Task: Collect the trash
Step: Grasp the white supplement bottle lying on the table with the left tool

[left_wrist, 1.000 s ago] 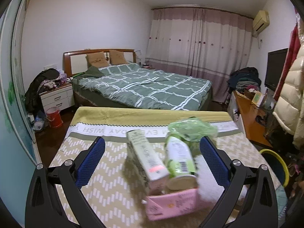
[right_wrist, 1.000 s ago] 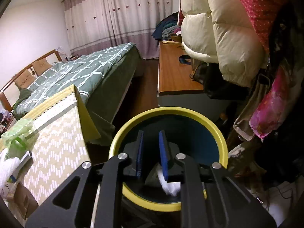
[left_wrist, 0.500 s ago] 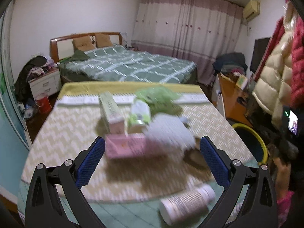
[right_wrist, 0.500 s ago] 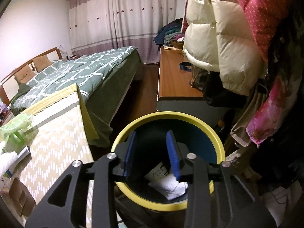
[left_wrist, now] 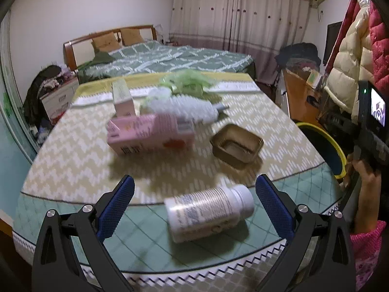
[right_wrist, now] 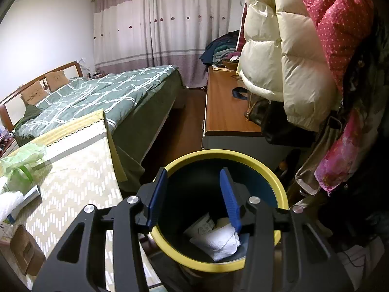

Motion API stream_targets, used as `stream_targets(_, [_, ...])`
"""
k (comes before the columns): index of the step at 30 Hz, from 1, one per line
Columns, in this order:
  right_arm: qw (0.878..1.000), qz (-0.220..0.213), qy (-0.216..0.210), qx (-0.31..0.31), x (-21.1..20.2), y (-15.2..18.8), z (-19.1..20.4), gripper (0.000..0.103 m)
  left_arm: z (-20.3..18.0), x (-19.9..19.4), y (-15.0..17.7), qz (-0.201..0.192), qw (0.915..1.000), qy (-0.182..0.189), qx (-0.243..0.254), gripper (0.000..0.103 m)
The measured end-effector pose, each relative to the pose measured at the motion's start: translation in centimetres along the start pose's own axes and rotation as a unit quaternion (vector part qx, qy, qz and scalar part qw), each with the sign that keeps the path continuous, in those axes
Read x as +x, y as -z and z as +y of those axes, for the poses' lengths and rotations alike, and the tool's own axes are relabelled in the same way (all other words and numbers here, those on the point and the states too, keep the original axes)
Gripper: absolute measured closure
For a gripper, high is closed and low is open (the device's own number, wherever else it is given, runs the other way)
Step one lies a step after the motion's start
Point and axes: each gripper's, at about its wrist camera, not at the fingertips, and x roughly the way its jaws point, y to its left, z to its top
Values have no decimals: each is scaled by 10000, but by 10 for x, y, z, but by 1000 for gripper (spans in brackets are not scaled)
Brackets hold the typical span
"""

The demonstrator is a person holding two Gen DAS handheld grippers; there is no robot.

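Your left gripper [left_wrist: 194, 202]: black frame w/ triangular cut-outs, blue ribbed pads [left_wrist: 116, 206], silver screws at the joints. Your right gripper [right_wrist: 194, 197]: same build, black frame, blue pads [right_wrist: 157, 194], silver screws. Your sleeve [left_wrist: 367, 250]: pink, patterned; bare skin at the hand [left_wrist: 364, 170].

A home bedroom: a made bed [left_wrist: 175, 58] with green checked quilt, long drawn curtains [right_wrist: 155, 31], padded coats [right_wrist: 291, 56] hanging, a cloth-covered table [left_wrist: 73, 160] at the bed's foot

Pink carton [left_wrist: 149, 133] and white bottle [left_wrist: 210, 213] labels motion-blurred, unreadable; trash bin [right_wrist: 257, 161] near rim hidden behind jaws.
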Motion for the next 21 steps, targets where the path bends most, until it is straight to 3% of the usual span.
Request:
stream_targets(6, [10000, -12, -47, 24, 0, 0, -1, 56, -8, 20, 6, 254, 9993, -256, -42, 5])
stream_targets(12, [10000, 5, -80, 33, 2, -1, -2, 54, -13, 29, 7, 238, 9992, -303, -43, 5])
stream_targets(21, [9998, 21, -162, 90, 3, 0, -3, 53, -19, 33, 9, 429, 9989, -160, -15, 5])
